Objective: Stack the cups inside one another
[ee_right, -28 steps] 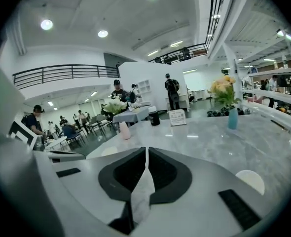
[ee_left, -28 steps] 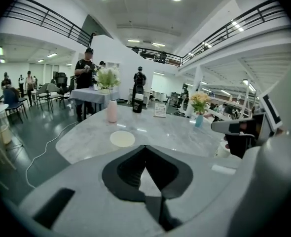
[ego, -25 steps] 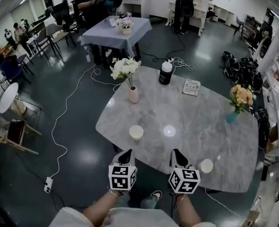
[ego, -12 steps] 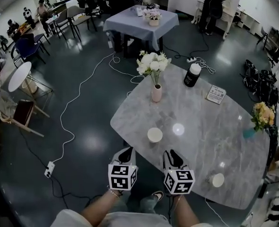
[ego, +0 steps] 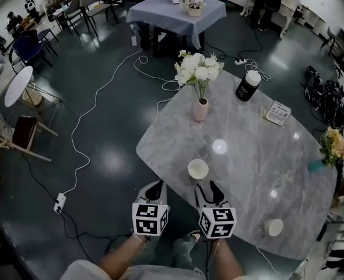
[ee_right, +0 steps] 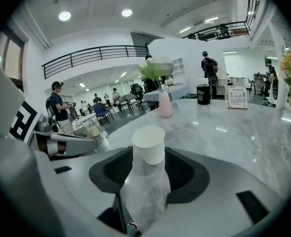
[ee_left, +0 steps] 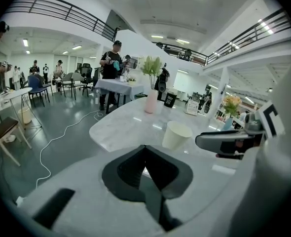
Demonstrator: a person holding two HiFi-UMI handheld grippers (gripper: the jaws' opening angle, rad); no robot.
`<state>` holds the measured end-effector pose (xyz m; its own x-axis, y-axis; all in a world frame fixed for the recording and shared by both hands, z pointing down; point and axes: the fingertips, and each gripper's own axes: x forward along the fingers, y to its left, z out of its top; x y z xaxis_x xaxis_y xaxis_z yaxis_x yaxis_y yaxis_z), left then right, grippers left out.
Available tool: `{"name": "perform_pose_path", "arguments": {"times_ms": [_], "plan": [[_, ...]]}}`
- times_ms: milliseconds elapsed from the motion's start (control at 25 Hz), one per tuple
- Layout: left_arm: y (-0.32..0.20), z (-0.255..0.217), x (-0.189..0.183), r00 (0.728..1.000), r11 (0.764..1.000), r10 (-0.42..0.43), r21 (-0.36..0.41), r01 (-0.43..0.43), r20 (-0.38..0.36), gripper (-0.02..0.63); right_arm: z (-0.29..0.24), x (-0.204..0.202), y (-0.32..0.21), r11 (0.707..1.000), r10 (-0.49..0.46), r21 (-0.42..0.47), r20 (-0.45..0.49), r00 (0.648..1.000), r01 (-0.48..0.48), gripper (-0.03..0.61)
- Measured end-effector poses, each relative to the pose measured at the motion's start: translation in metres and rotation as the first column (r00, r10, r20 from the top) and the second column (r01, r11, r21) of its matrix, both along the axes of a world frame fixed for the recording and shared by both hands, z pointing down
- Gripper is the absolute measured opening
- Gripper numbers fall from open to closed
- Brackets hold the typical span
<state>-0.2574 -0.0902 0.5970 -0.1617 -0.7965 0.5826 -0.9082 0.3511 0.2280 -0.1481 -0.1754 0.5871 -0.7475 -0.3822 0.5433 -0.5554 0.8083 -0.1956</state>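
A white paper cup (ego: 198, 169) stands upright near the front edge of the marble table (ego: 248, 156). A second white cup (ego: 273, 227) stands far off at the table's right front corner. My right gripper (ego: 209, 186) is just behind the near cup; its jaws have just been opening and are apart. In the right gripper view that cup (ee_right: 149, 143) stands just beyond the right gripper (ee_right: 149, 154), with neither pad touching it. My left gripper (ego: 154, 189) hangs off the table's front left, shut and empty. The left gripper view shows the cup (ee_left: 177, 135) ahead to the right.
A pink vase of white flowers (ego: 200, 107) stands at the table's far left. A black canister (ego: 248, 86) and a card stand (ego: 277, 113) are at the back, and a teal vase of flowers (ego: 334, 150) is at the right edge. A cable (ego: 96, 115) runs over the floor.
Both grippers have shifted left along the table's front edge, so the near cup now stands straight before the right gripper. The right jaws have spread apart.
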Motion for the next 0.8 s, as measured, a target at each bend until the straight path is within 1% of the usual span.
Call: {"name": "perform_pose_path", "arguments": {"times_ms": [360,800], "plan": [[0.002,0.021,-0.008,0.999,0.999,0.017,-0.029,-0.018,-0.027,-0.003,0.028,-0.017,-0.007,1.000,-0.023,-0.010,-0.048,0.999,0.022,0.232],[0.007,0.035,-0.024,0.999,0.998,0.006,-0.058,-0.008,-0.046,-0.003,0.042,-0.038,-0.015,0.999,-0.033,-0.009,-0.061,0.998,0.033,0.248]]}}
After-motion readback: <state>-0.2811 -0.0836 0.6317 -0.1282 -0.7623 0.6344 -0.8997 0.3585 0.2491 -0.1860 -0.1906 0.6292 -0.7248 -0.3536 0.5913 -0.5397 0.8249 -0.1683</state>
